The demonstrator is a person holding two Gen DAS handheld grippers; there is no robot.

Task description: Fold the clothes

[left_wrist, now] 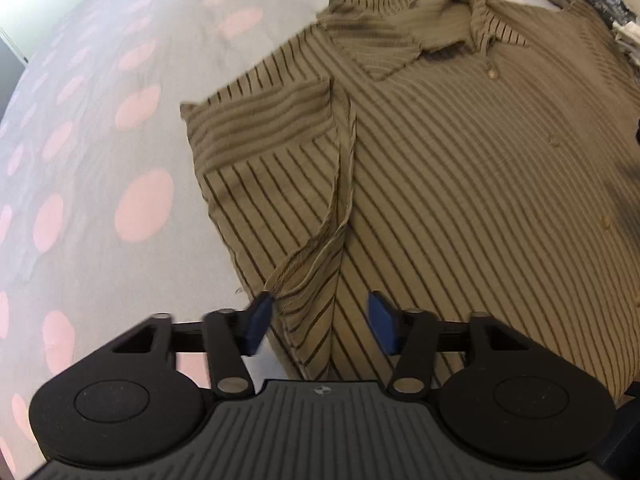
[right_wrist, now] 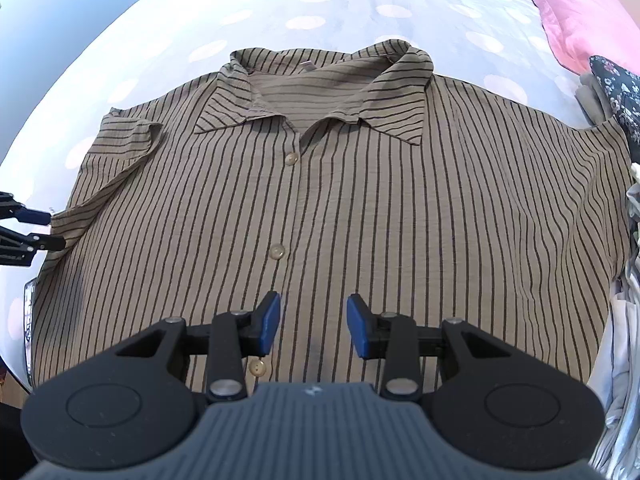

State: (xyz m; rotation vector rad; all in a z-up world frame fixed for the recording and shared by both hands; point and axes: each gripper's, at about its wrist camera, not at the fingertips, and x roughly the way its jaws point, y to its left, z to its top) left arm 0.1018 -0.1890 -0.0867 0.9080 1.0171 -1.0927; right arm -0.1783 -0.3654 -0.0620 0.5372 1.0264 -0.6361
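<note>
Striped button-up shirt (right_wrist: 360, 208) judged light, limp; side hem best pinched. Left gripper (left_wrist: 320, 320) spread at hem; right gripper (right_wrist: 312, 324) spread over placket.

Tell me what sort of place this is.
Probably a bedroom, with the work done on a bed. The striped shirt lies flat on a polka-dot bedsheet, a pink pillow sits at the far right, and more clothes are piled beside the shirt.

The striped shirt (right_wrist: 360, 208) lies flat, buttoned, on the spotted bedspread (right_wrist: 280, 4), the right gripper (right_wrist: 313, 328) open above its button row.
</note>
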